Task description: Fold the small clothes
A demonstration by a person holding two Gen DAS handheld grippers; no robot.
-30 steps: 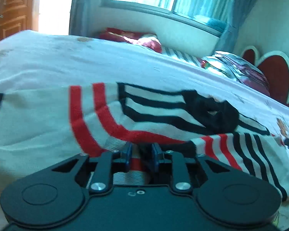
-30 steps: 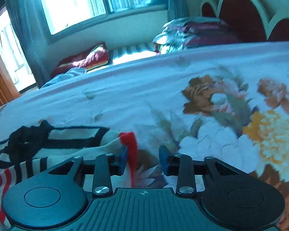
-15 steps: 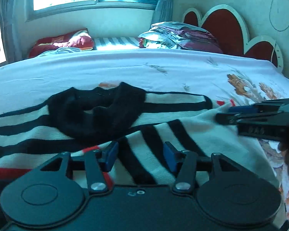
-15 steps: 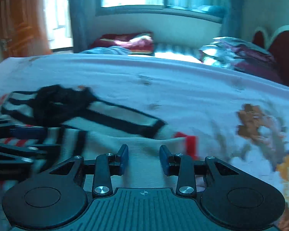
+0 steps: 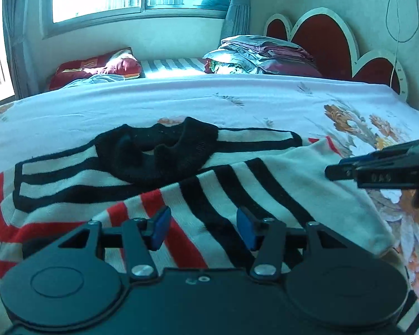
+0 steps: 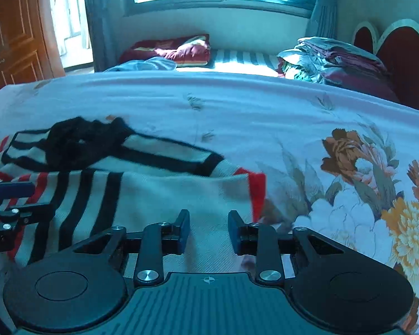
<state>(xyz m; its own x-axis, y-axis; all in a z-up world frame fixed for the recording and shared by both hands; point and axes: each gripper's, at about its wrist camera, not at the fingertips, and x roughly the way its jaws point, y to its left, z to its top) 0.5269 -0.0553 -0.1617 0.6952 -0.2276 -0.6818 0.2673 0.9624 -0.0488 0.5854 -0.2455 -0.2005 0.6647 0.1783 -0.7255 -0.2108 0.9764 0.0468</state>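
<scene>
on the bed [image 6: 237, 117] | striped sweater [image 5: 237, 184] under both grippers | left gripper [image 5: 204, 227] parted, empty | right gripper [image 6: 208, 231] narrowing, empty

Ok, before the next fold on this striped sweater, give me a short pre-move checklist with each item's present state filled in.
1. Left gripper free of cloth: ok. Its jaws have just been opening and stand apart above the striped sweater, nothing pinched.
2. Right gripper free of cloth: ok. Jaws have just been closing, but a gap remains and the fabric lies beneath them, not between the pads.
3. Folded flap lying flat: not ok, it bulges over the black collar.
4. Grippers apart from each other: ok, they flank the sweater.
5. Bedsheet beyond the sweater free for folding: ok.
6. Near hem under the grippers: cannot tell, hidden.
</scene>
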